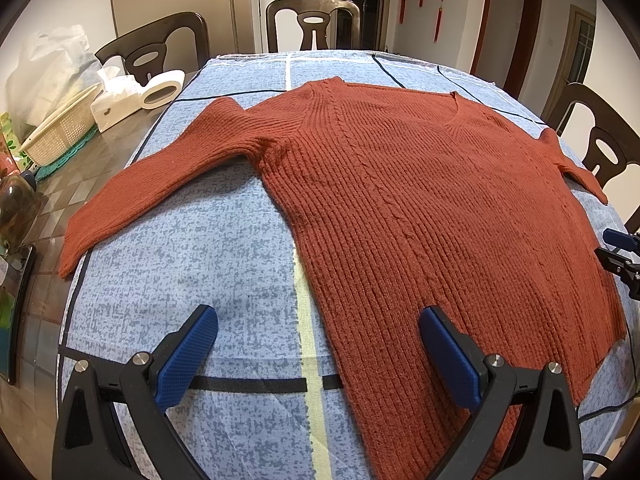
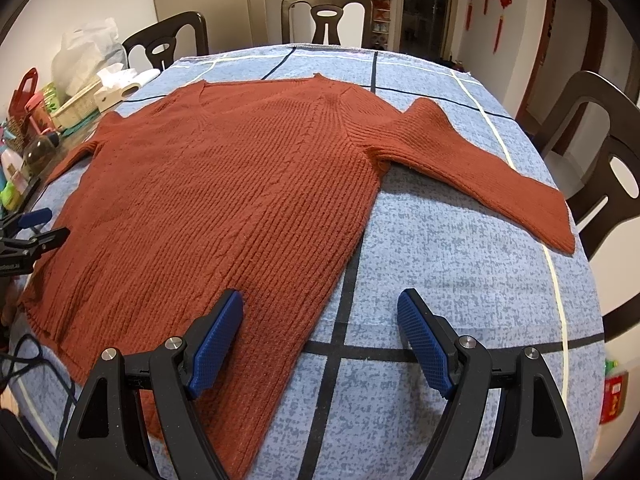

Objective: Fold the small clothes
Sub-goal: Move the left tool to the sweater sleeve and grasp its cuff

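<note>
A rust-red ribbed knit sweater (image 1: 400, 208) (image 2: 224, 200) lies spread flat on the blue patterned cloth, neck away from me, both sleeves stretched out to the sides. My left gripper (image 1: 318, 338) hovers open over the sweater's lower left hem corner, one pad above the cloth and the other above the knit, nothing between them. Over the lower right hem corner my right gripper (image 2: 320, 320) is open too, empty. The right gripper's tip (image 1: 618, 258) shows at the far right edge, and the left gripper's tip (image 2: 32, 232) at the far left.
The blue cloth (image 1: 192, 264) covers a round table ringed by dark wooden chairs (image 1: 314, 24). Left of the cloth stand a white basket (image 1: 60, 130), a tissue box (image 1: 116, 104), a tape roll (image 1: 162, 90), bottles and a plastic bag. Cables (image 2: 24, 356) hang at the near edge.
</note>
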Demonstrator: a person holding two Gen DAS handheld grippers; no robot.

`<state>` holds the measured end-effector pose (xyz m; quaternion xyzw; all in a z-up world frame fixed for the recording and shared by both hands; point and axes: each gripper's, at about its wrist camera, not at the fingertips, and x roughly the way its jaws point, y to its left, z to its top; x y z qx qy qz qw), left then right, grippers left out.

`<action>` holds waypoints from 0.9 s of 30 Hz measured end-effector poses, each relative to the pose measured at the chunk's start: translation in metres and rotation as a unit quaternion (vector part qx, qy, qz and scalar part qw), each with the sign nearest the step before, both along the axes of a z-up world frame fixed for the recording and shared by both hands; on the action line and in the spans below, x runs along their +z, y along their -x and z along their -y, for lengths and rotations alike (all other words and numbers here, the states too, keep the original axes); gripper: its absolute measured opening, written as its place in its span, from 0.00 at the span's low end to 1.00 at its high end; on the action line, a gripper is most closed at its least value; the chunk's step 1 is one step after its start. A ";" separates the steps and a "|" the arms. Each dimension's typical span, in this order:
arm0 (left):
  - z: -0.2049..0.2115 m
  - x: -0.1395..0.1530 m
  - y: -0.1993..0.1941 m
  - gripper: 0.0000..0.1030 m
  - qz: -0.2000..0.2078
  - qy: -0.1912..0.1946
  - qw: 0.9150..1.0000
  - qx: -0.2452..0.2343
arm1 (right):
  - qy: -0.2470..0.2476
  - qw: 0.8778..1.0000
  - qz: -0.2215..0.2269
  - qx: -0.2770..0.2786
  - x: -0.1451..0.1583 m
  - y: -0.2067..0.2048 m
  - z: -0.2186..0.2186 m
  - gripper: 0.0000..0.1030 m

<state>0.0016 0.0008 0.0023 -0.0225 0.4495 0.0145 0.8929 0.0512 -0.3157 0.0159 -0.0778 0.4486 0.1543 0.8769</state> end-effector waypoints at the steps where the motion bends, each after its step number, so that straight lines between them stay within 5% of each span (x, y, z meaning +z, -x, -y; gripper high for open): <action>1: -0.001 0.000 0.000 0.99 0.000 0.000 1.000 0.001 | 0.000 1.000 0.001 0.000 0.000 0.001 0.000 0.78; 13: -0.016 0.004 0.003 0.98 0.006 0.013 1.000 0.021 | -0.005 1.000 0.014 0.011 0.012 0.000 -0.009 0.78; 27: -0.081 0.014 -0.011 0.96 0.026 0.044 0.995 0.088 | -0.010 0.999 0.016 0.035 0.013 -0.022 -0.049 0.78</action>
